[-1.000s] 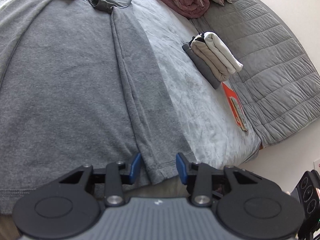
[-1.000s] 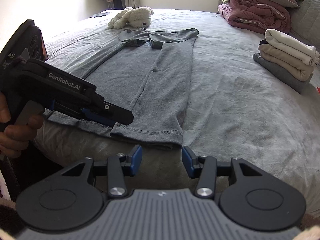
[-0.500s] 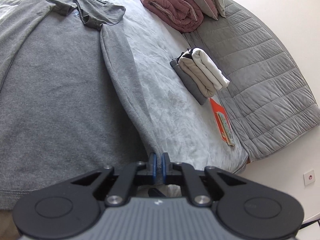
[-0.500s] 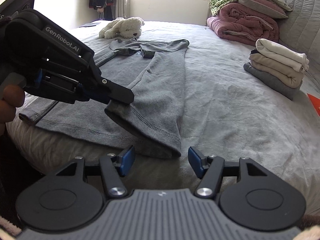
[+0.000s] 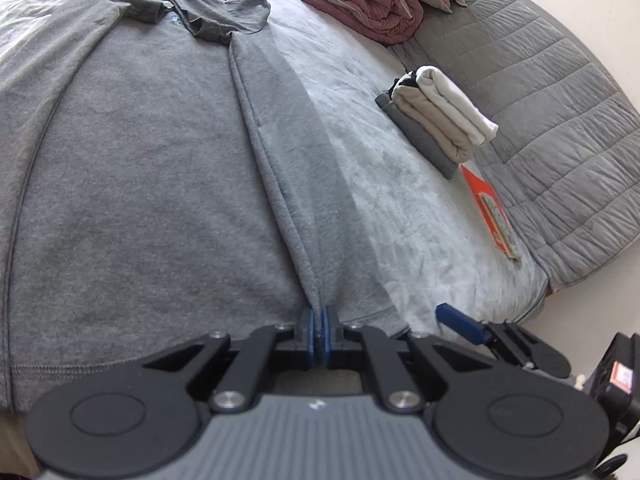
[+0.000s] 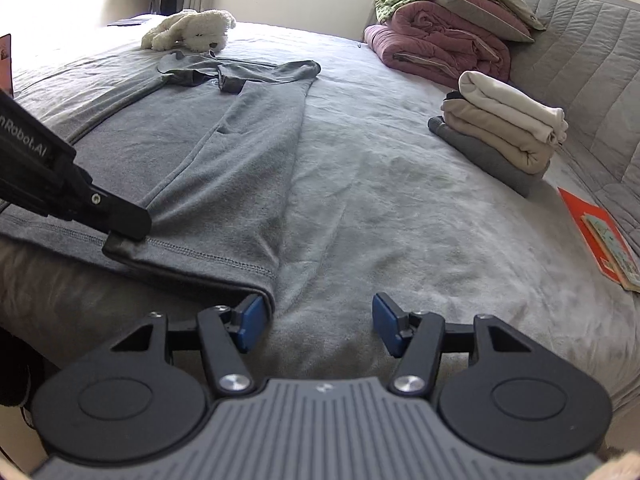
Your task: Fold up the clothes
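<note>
The grey sweatshirt [image 6: 224,168] lies flat on the bed [image 6: 400,220], one sleeve folded in along its right side. The left gripper [image 5: 319,330] is clenched on the hem at that fold. The right gripper [image 6: 316,326] is released, its left finger touching the hem corner. Risk: lifting with one grip may let the folded sleeve slide off; a shallow right grasp may catch only the top layer
</note>
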A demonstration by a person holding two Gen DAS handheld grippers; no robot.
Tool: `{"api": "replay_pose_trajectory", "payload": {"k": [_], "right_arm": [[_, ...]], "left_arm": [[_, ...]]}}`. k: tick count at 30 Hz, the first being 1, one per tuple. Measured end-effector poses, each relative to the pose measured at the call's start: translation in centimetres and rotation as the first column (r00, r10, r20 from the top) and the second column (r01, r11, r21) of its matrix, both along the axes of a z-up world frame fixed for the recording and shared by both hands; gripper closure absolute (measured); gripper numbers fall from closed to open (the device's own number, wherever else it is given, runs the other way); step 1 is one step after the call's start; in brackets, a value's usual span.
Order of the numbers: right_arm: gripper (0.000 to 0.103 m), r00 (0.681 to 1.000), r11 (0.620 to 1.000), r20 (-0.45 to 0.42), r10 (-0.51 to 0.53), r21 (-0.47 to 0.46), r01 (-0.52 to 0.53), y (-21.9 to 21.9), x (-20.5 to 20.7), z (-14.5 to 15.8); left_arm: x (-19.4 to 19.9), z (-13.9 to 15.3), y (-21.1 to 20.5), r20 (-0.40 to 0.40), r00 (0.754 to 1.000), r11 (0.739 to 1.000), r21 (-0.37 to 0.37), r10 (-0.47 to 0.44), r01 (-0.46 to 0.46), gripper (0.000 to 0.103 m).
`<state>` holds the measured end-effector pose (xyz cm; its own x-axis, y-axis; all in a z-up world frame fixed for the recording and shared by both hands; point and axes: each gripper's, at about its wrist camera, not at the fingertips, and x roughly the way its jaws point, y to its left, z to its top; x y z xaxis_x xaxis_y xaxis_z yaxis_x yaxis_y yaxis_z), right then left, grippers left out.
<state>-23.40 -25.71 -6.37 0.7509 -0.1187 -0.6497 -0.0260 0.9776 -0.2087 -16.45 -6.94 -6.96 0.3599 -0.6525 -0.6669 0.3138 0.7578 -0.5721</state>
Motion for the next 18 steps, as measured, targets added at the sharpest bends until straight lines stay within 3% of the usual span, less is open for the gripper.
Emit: {"api": "replay_pose_trajectory", "payload": {"k": [6,10,11,15,18], "right_arm": [[0.044,0.999,1.0,-0.035,0.024,-0.004,-0.024,-0.1,-0.6,0.5],[0.043,0.993,0.99,-0.032,0.111,0.094,-0.108,-1.0,-1.9,2.5],[0.043,0.992,0.986,-0.02,0.122,0.121,-0.119,-1.2,-2.0,3.0],[0.043,0.991,0.97,0.029,0.129,0.204,-0.132,-2.0,-1.1,4.6],[0.051,0.992,0.962,0.053,0.113,0.246,-0.123,-1.8,0.8,4.7]], "left_arm": [[-0.1,0.0,0.2,0.038,0.999,1.0,0.011,-0.025,0.025,0.095],[-0.8,1.8,1.2,0.13,0.989,0.996,0.063,-0.076,0.068,0.067],[-0.9,2.4,1.8,0.167,0.983,0.995,0.072,-0.077,0.066,0.067],[-0.5,3.9,4.3,0.294,0.956,0.993,0.119,-0.01,-0.026,0.066],[0.2,4.1,6.5,0.364,0.93,0.976,0.174,0.057,-0.128,0.066]]}}
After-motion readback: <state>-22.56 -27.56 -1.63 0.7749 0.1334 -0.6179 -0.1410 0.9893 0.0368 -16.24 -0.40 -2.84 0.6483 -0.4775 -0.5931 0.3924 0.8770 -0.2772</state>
